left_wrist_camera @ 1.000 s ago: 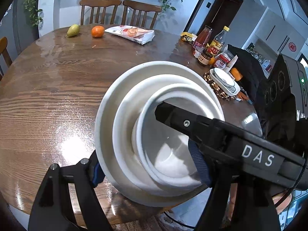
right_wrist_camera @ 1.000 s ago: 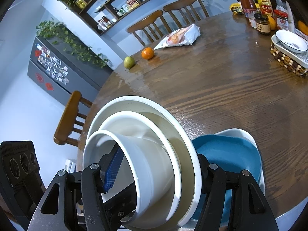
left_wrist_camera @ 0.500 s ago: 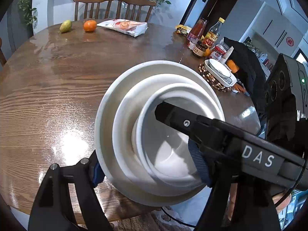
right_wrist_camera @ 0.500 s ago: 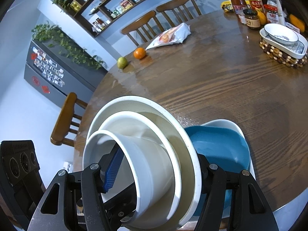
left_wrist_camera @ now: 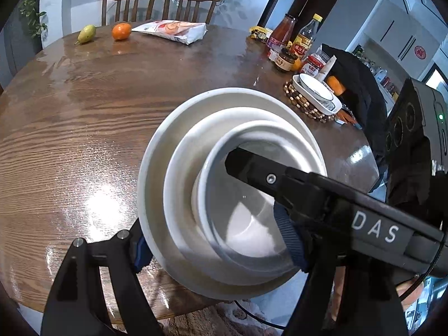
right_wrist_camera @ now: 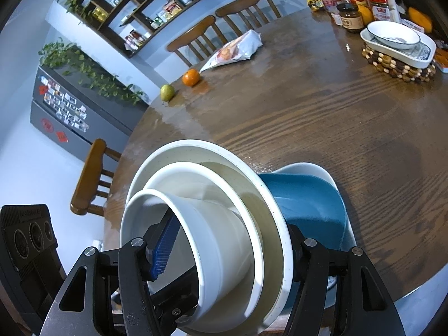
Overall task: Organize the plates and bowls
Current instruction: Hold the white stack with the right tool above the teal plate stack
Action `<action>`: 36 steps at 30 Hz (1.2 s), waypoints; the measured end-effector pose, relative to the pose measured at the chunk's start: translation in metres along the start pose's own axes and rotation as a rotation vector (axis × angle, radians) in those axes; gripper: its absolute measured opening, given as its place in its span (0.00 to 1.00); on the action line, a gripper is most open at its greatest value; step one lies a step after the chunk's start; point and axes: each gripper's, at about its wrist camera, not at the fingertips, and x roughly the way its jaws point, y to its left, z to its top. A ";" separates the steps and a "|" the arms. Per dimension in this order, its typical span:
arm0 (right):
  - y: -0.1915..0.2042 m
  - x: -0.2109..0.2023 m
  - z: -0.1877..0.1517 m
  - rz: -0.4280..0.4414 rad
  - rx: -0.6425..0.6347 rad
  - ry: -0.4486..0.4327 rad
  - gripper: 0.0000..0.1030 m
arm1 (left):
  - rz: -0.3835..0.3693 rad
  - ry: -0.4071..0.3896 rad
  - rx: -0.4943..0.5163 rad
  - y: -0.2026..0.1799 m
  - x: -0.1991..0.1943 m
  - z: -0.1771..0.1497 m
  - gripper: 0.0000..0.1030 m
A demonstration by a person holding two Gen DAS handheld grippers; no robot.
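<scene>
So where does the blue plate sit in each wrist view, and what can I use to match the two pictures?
Left wrist: not in view; the stack of white dishes fills the lower centre.
Right wrist: the blue plate lies lower right of centre on the table, partly behind that stack.
Shared landmark: the orange beside the pear at the table's far edge.

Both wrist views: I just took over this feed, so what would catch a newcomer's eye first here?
A nested white stack, a bowl inside a dish inside a wide plate, fills the foreground, tilted on edge and clamped from both sides by the left hand-held gripper and the right hand-held gripper. Just behind it a blue plate lies on a white one near the edge of the round wooden table.
</scene>
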 end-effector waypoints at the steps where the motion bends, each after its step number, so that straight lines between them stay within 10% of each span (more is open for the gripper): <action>1: -0.001 -0.001 -0.001 -0.001 0.004 0.000 0.65 | -0.001 0.002 0.002 -0.001 0.001 0.000 0.73; 36: -0.031 -0.003 -0.008 -0.047 0.065 0.021 0.65 | -0.029 0.088 0.007 -0.011 0.028 -0.001 0.73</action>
